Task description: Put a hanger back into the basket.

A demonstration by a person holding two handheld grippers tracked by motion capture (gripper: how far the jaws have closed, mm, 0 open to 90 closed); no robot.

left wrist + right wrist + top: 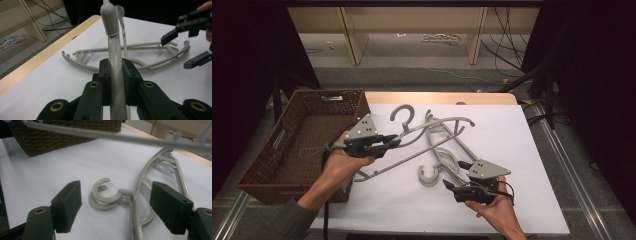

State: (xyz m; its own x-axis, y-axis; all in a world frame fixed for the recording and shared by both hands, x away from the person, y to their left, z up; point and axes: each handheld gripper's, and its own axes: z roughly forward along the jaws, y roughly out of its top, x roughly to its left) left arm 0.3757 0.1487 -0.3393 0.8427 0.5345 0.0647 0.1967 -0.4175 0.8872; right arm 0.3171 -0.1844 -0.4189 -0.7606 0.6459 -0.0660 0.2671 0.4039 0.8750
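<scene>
Three grey plastic hangers here: the left gripper had its jaws clamped on one lifted hanger, two stacked hangers lay on the white worktop under the right gripper's wide-apart jaws, and they looked light, stiff, slippery, best grabbed at the neck

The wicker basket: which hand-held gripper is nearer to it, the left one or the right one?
Left. The left hand-held gripper is beside the wicker basket, at its near right corner, shut on a grey hanger. The right hand-held gripper is open, farther right across the white mat.
</scene>
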